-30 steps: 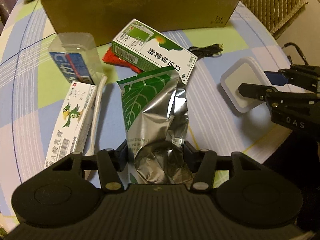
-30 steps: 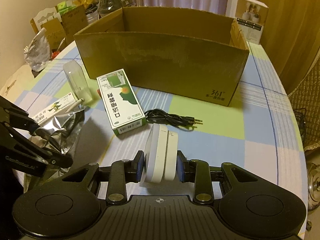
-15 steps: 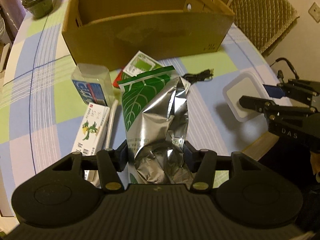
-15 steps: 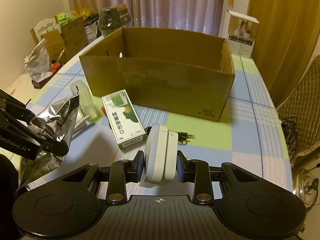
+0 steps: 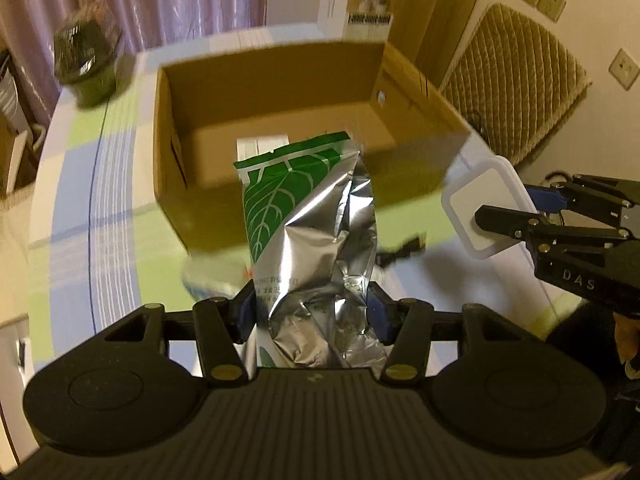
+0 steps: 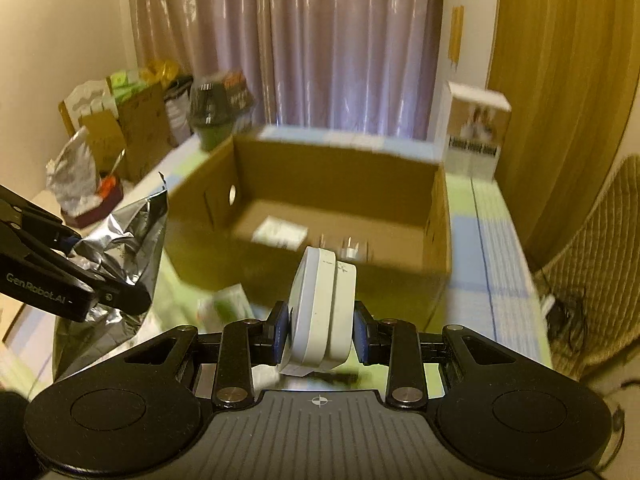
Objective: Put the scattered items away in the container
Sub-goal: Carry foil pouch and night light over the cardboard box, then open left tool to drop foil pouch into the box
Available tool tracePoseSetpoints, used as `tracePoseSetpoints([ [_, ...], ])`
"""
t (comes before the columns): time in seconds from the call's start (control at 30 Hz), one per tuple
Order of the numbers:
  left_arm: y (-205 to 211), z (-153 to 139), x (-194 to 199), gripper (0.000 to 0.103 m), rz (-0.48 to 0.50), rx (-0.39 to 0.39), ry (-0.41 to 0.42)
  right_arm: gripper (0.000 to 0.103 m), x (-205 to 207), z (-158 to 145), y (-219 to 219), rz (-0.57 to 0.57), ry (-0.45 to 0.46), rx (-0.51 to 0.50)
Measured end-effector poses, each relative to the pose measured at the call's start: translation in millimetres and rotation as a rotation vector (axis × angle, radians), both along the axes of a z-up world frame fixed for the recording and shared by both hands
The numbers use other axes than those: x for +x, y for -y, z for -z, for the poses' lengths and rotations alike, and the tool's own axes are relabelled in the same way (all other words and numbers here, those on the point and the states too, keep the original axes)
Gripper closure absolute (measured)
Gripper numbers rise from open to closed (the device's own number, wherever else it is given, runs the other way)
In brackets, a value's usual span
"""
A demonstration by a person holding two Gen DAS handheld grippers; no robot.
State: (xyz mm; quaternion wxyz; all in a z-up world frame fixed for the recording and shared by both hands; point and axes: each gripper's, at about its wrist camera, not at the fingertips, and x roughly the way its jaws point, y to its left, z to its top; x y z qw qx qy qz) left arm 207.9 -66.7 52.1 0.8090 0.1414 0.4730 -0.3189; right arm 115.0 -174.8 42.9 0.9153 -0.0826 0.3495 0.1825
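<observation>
My left gripper (image 5: 312, 312) is shut on a crumpled silver foil pouch (image 5: 316, 240) with a green leaf print, held upright above the table in front of the open cardboard box (image 5: 192, 196). Off to the right, my right gripper (image 6: 320, 330) is shut on a flat white square case (image 6: 324, 308), held on edge just before the box's (image 6: 436, 240) near wall. The case (image 5: 484, 208) and the right gripper (image 5: 520, 220) also show at the right of the left wrist view. Inside the box lie a white packet (image 6: 280, 232) and a small blurred item (image 6: 354, 250).
The box stands on a checked tablecloth (image 5: 80, 200). A dark round pot (image 5: 86, 64) and a tall white carton (image 6: 476, 136) stand behind it. A green-and-white carton (image 6: 228, 304) lies blurred below. A wicker chair back (image 5: 508, 88) is at the right, with curtains behind.
Both grippers have risen with their loads and tipped up toward the box, so its inside now shows. The loose cartons on the table have dropped below and out of view.
</observation>
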Motion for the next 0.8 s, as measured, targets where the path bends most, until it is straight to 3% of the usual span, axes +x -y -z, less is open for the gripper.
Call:
tracePoseSetpoints([
  [0.37,40,-40,89,0.053,-0.018,-0.049,0.057,0.067,89,-28,-10,-0.015,0.069,0.003],
  [0.8,75,-12,165,0.053,-0.018,0.023,0.068,0.067,156,1,-15,-0.005,0.028,0.007],
])
